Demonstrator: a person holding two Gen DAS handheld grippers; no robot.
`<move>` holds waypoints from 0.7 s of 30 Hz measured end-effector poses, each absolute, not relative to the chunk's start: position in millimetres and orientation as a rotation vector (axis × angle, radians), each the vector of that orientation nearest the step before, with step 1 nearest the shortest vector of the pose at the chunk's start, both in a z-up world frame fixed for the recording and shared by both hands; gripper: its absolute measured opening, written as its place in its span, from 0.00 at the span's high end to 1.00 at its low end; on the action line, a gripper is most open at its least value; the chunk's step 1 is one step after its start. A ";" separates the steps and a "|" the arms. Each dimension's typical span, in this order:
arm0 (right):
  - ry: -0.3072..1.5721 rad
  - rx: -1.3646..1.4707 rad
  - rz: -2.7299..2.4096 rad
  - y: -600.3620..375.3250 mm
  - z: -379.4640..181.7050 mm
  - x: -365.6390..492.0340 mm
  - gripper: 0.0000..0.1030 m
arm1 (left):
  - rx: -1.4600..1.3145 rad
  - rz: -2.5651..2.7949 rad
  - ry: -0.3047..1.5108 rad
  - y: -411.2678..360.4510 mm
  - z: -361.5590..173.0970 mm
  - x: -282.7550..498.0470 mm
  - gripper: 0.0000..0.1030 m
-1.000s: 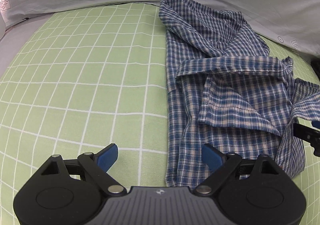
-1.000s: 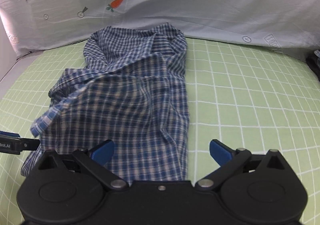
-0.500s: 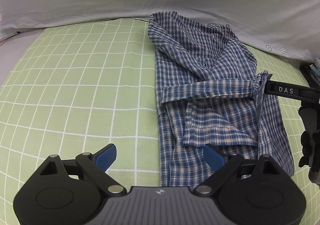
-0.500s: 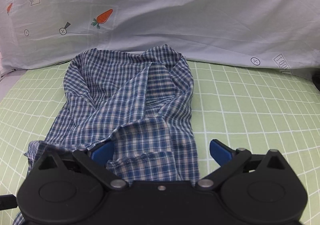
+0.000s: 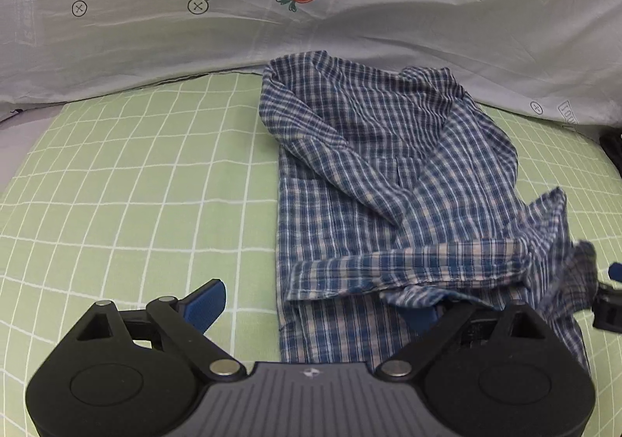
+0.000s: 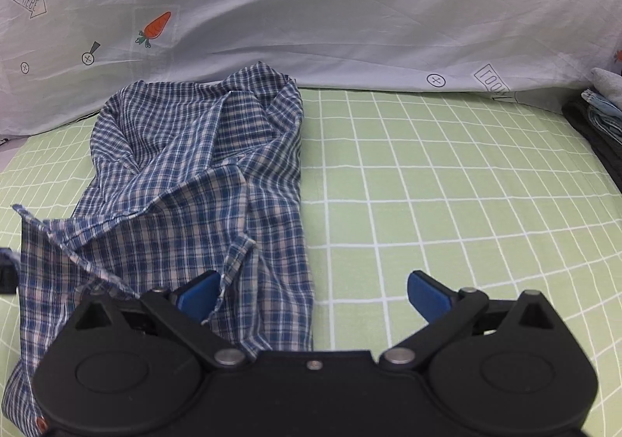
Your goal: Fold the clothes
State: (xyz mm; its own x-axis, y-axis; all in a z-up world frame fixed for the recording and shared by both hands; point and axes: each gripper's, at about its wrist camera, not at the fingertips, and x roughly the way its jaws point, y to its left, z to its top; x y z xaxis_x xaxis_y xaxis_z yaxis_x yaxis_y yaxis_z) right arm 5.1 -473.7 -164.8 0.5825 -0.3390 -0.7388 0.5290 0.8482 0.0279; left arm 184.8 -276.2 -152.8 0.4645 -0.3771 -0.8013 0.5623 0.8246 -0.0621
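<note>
Blue plaid shirt (image 5: 388, 180) lying crumpled on green grid sheet (image 5: 136, 172), left tongs (image 5: 311, 305) released at its hem, right tongs (image 6: 311, 293) released, left finger (image 6: 198, 293) under a fold, white carrot-print cloth (image 6: 350, 9) behind

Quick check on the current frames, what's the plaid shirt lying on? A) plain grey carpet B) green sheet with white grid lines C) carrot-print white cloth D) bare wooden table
B: the plaid shirt lies on the green grid sheet; the carrot-print white cloth only rises behind the shirt's far end, and both grippers, left and right, are open over it.
</note>
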 end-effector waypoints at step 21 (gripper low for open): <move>0.621 0.435 -0.668 -481.8 -125.4 -82.9 0.00 | -0.011 -0.366 1.027 -175.1 -149.9 152.5 0.09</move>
